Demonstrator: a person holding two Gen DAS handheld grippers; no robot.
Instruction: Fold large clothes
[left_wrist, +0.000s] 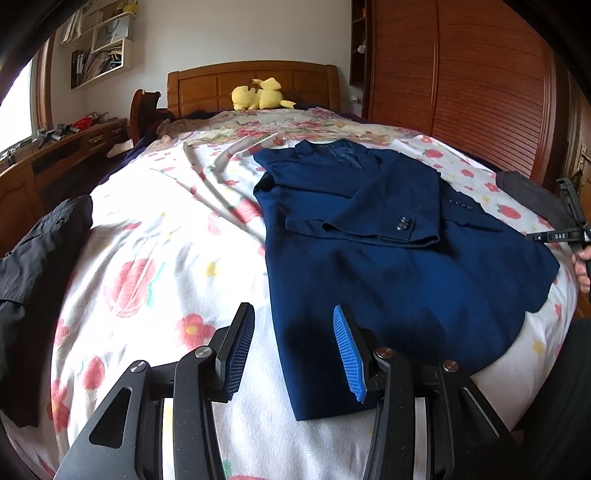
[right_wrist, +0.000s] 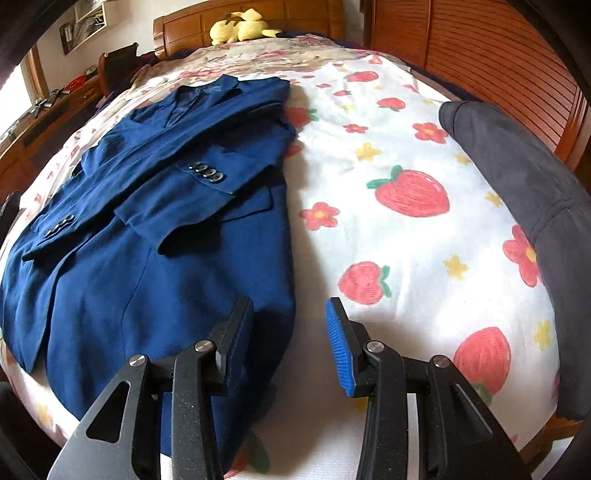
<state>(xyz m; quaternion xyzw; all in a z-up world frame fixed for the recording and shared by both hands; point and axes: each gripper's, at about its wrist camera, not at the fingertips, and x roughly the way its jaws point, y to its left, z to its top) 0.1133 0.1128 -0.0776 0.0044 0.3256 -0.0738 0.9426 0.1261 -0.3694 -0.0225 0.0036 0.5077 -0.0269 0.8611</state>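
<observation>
A navy blue suit jacket (left_wrist: 369, 240) lies flat on the bed with both sleeves folded across its chest, collar toward the headboard. It also shows in the right wrist view (right_wrist: 147, 240). My left gripper (left_wrist: 293, 314) is open and empty, hovering over the jacket's near left hem corner. My right gripper (right_wrist: 290, 310) is open and empty, hovering over the jacket's near right hem edge. The right gripper (left_wrist: 565, 229) also shows at the far right of the left wrist view, held by a hand.
The bed has a white strawberry-and-flower sheet (right_wrist: 406, 192). A dark grey garment (right_wrist: 517, 184) lies on its right side. A black garment (left_wrist: 33, 258) lies at its left edge. A yellow plush toy (left_wrist: 258, 94) sits by the wooden headboard. A desk (left_wrist: 55, 155) stands to the left.
</observation>
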